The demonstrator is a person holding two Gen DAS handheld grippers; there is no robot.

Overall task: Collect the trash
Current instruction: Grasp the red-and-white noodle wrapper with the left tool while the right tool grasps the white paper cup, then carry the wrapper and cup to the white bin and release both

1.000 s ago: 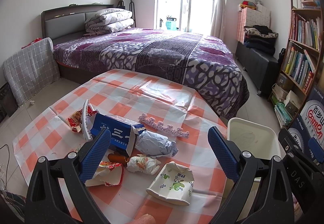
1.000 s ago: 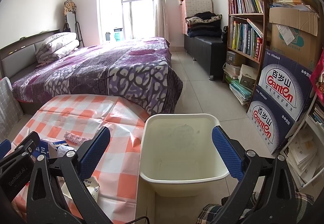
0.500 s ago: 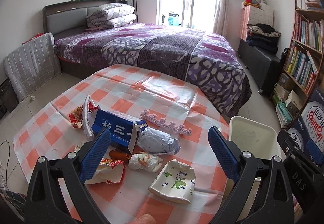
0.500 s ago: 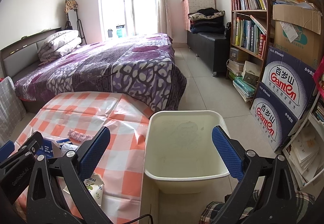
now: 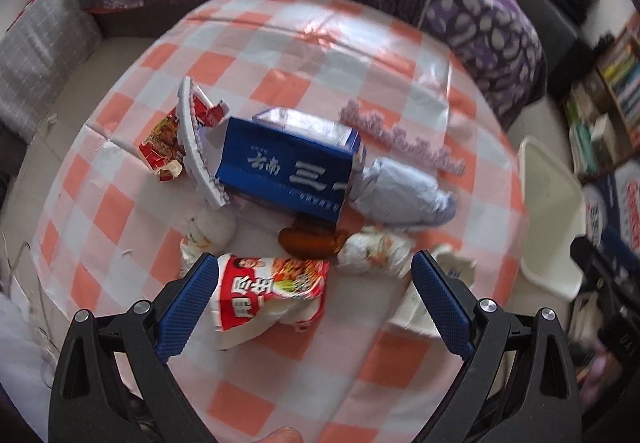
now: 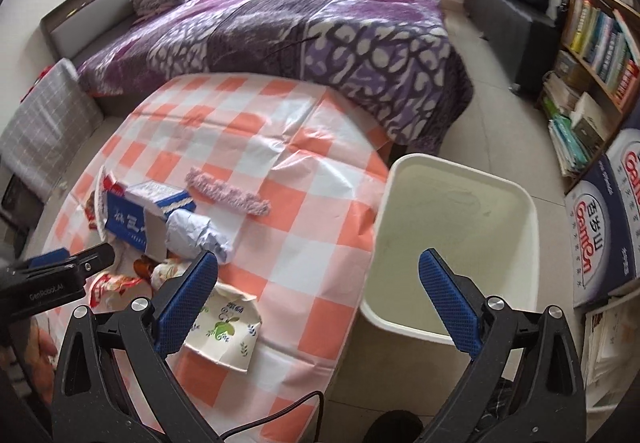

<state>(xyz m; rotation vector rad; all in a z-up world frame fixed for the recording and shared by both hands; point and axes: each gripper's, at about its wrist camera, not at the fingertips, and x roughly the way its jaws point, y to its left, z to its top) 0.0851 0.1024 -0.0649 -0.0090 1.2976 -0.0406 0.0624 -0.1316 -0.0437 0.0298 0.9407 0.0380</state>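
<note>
Trash lies on the orange-checked tablecloth (image 5: 304,47): a blue carton (image 5: 288,173), a red-and-white snack wrapper (image 5: 268,289), a crumpled pale-blue paper (image 5: 404,195), a brown sausage-like piece (image 5: 310,243), a crushed paper cup (image 6: 224,327) and a torn red wrapper (image 5: 162,147). My left gripper (image 5: 314,291) is open, low over the table, its jaws either side of the red-and-white wrapper. My right gripper (image 6: 318,297) is open and empty, above the table edge beside the cream bin (image 6: 452,247).
A pink lace strip (image 5: 404,143) lies beyond the carton. The bin stands on the floor right of the table. A purple bed (image 6: 300,27) lies behind, bookshelves (image 6: 596,39) and stacked water cartons (image 6: 608,215) to the right.
My left gripper has dropped and tilted down toward the trash, now around the red-and-white wrapper. My right gripper has tilted down and turned left, showing more table.
</note>
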